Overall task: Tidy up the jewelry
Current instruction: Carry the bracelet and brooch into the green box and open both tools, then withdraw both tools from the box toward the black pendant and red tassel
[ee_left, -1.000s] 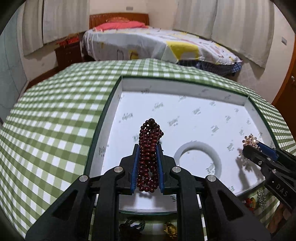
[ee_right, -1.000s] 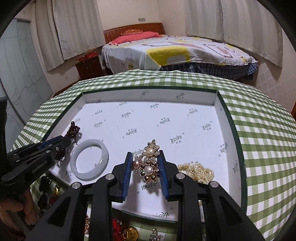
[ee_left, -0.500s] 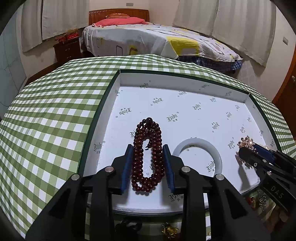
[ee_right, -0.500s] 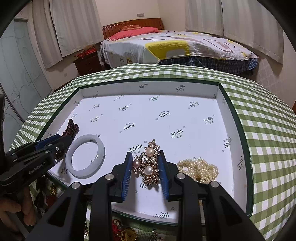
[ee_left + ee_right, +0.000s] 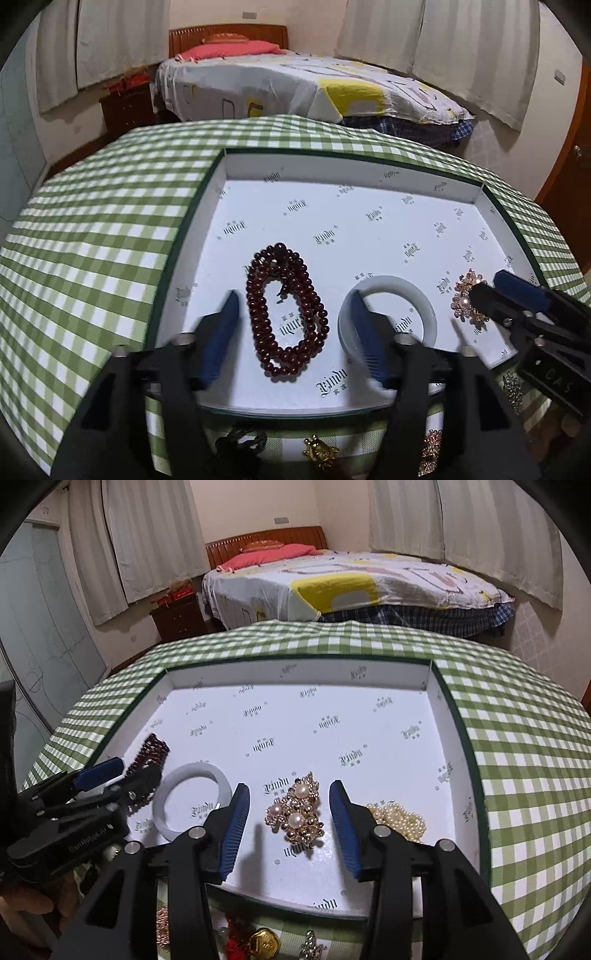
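The left gripper [image 5: 293, 325], whose jaws pinched the dark red bead bracelet [image 5: 286, 312] a second ago, now has them spread wide, the bracelet lying flat between them on the white tray [image 5: 369, 229]. The right gripper [image 5: 290, 821] has likewise let go of the gold pearl brooch [image 5: 297, 814], which rests between its parted jaws (white bangle [image 5: 194, 799] just left, pearl strand [image 5: 400, 819] just right).

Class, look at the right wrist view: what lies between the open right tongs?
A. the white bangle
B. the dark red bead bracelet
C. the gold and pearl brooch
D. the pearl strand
C: the gold and pearl brooch lies on the white tray between the spread fingers of the right tongs, touching neither.
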